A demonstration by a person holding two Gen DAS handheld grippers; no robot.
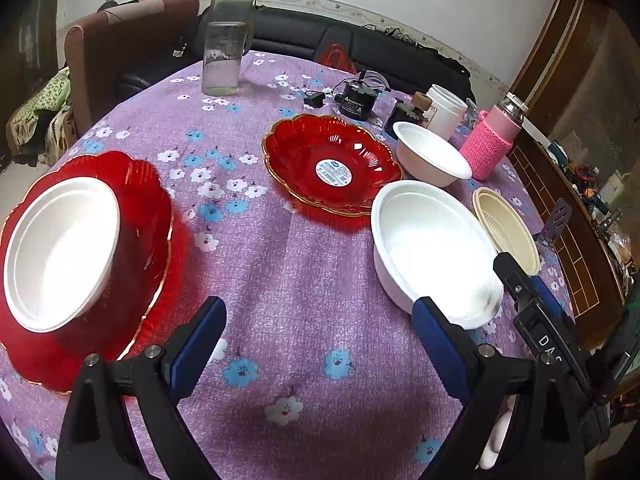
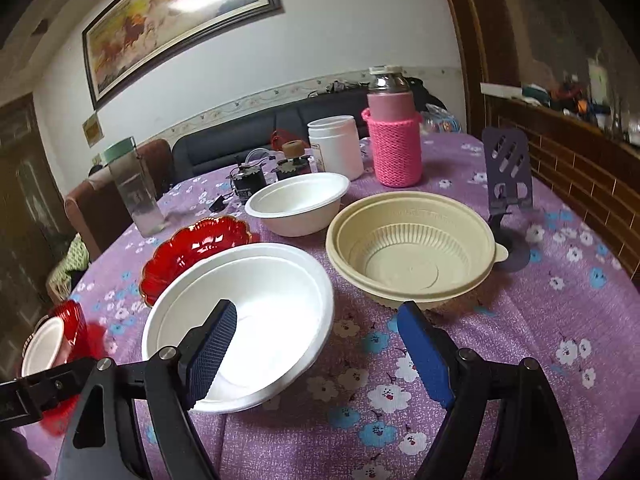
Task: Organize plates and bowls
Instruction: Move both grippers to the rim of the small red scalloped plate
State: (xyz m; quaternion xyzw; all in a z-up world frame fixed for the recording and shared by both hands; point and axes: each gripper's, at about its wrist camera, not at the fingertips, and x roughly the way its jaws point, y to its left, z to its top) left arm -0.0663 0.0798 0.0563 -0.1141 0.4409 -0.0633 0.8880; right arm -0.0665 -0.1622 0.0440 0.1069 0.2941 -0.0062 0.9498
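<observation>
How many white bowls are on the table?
3: one in the near red plate, one by the right tongs, one beside the pink-sleeved bottle. None seems hidden.

A round tabletop point(image 1: 304, 264) under a purple flowered cloth fills the lower frame. Behind it, at upper centre, a dark sofa point(image 1: 360, 46) runs along a white wall point(image 2: 352, 20) with a patterned border strip. A framed painting of horses point(image 2: 180, 12) hangs upper left. A brown chair point(image 1: 120, 44) stands left; a wooden shelf point(image 2: 568, 152) lines the right.
</observation>
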